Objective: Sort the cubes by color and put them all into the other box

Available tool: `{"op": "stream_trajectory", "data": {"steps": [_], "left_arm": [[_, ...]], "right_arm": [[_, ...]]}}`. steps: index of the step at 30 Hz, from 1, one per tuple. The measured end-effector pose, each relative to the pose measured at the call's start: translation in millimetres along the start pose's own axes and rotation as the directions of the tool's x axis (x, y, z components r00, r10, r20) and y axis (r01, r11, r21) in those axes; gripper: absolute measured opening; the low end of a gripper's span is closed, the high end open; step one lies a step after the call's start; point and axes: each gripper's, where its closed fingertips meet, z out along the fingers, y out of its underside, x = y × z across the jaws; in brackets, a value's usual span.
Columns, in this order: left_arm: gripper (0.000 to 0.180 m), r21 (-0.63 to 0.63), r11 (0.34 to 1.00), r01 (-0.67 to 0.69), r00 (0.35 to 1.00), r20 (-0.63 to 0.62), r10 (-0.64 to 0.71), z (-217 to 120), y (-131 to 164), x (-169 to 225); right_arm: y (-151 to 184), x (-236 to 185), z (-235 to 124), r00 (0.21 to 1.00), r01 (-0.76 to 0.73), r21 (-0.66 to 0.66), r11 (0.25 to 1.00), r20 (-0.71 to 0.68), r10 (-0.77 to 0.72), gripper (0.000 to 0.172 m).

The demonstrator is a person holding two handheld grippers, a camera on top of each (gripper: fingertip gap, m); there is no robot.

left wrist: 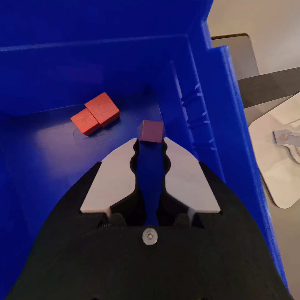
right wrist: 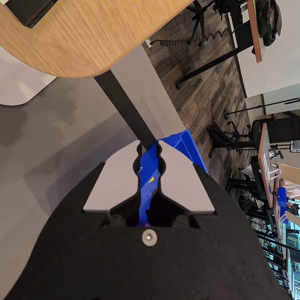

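In the left wrist view I look down into a blue box (left wrist: 97,65). Two red cubes (left wrist: 103,108) (left wrist: 85,121) lie side by side and touching on its floor. A purple cube (left wrist: 151,130) sits just past the tips of my left gripper (left wrist: 150,139), near the box's right wall. The jaws stand about a cube's width apart and do not clamp it. My right gripper (right wrist: 149,142) hovers with its jaws slightly apart and nothing between the pads. Below it is a blue box (right wrist: 188,146), with a yellow piece (right wrist: 151,179) and a purple bit (right wrist: 144,224) showing through the gap.
The box's ribbed right wall (left wrist: 199,121) stands close to my left fingers. A white flat plate (left wrist: 276,162) lies outside the box to the right. The right wrist view shows a wooden tabletop (right wrist: 73,40), a black table leg (right wrist: 123,105), and carpet with office chairs (right wrist: 227,138).
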Motion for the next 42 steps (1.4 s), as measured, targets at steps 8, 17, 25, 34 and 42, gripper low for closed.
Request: {"op": "stream_trajectory", "data": {"steps": [8,17,25,34,42], "left_arm": [[0.028,0.018,0.999,-0.03,0.999,-0.016,0.03,15,-5,8],[0.028,0.038,0.996,-0.079,0.997,0.029,0.078,8,-9,2],[0.027,0.295,0.956,0.001,0.994,-0.105,0.032,-63,-48,15],[0.026,0.543,0.838,-0.062,0.945,-0.238,0.224,-166,-86,100],[0.027,0.645,0.754,-0.125,0.837,-0.34,0.429,-216,-85,195]], "right_arm": [[0,0,0,1.0,0.014,0.002,1.0,-0.007,-0.014,0.017],[-4,-3,0,0.999,0.037,0.01,0.999,-0.008,-0.037,0.017],[-23,4,-15,0.997,0.043,0.096,0.994,-0.061,-0.037,0.017],[-70,9,-52,0.985,0.089,0.299,0.95,-0.17,-0.039,0.018],[-117,-18,-81,0.975,0.177,0.47,0.865,-0.205,-0.088,0.022]]}}
